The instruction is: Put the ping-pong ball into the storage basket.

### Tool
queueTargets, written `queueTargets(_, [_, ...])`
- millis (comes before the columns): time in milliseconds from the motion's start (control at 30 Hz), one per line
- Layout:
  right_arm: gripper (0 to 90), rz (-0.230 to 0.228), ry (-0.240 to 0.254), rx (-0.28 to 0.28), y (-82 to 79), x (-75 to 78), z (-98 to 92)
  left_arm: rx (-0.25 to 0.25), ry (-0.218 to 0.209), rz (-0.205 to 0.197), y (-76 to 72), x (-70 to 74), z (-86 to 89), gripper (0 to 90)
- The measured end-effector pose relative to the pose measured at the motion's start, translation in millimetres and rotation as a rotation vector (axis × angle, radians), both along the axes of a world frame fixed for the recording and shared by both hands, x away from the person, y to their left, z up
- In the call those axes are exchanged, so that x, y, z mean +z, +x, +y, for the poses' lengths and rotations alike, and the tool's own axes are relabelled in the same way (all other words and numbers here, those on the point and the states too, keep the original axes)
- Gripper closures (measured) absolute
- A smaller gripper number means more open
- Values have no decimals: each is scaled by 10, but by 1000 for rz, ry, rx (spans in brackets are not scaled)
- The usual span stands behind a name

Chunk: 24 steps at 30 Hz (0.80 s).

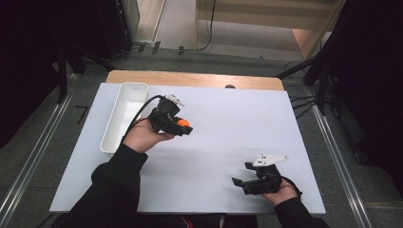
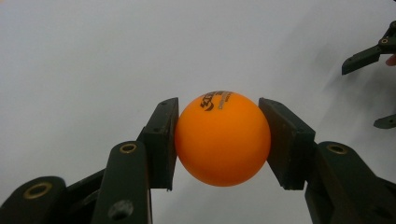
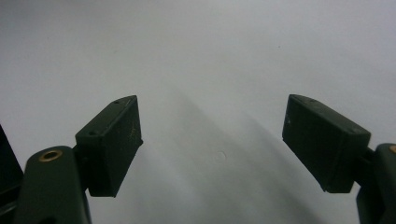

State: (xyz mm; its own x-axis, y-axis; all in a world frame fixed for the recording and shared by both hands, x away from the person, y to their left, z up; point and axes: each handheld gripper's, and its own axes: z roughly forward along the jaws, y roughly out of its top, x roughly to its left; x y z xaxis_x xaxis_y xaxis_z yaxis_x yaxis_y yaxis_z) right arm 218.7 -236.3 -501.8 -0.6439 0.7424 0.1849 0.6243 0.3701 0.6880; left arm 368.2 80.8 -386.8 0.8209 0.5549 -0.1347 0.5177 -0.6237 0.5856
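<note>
- The left claw (image 1: 183,127) is clamped on an orange table tennis ball (image 2: 222,138); in the left gripper view both black pads (image 2: 163,140) press on the sides of the ball, one at each side.
- In the high view the ball (image 1: 183,123) is seen above the white bench (image 1: 228,142), in its left half and just right of the white rectangular tray (image 1: 124,114). From this view alone it cannot be told how high the ball is over the surface.
- The relation that matters for the coming move: the tray lies to the left of the held ball, near to it, and its long axis runs from the person's side toward the far edge of the bench. The claw itself points to the right, away from the tray, so the hand probably must swing back to the left if the ball is to go into the tray. This is only a judgement.
- The left hand (image 1: 142,137) is clearly the nearer one to the tray. The right claw (image 1: 242,178) is well apart from it, near the front right corner of the bench.
- The right claw has its jaws apart, with nothing between them; in the right gripper view only the bare white surface lies between the two pads (image 3: 112,144).
- On the top of the ball there is dark printing, a small logo and some short lines of text. The letters are too small and curved to be read with certainty, so no brand can be named.
</note>
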Motion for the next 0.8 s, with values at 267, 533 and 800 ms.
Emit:
queueTargets(267, [185,1,-1,-3,-3,2,-1,2,-9,6,14,40,65,510])
queueTargets(533, [185,3,-2,-3,-5,4,0,14,-10,-7,28,107,159,510])
queueTargets(800, [185,-3,-3,-1,-1,3,-2,24,-6,-18,54,145,255,510])
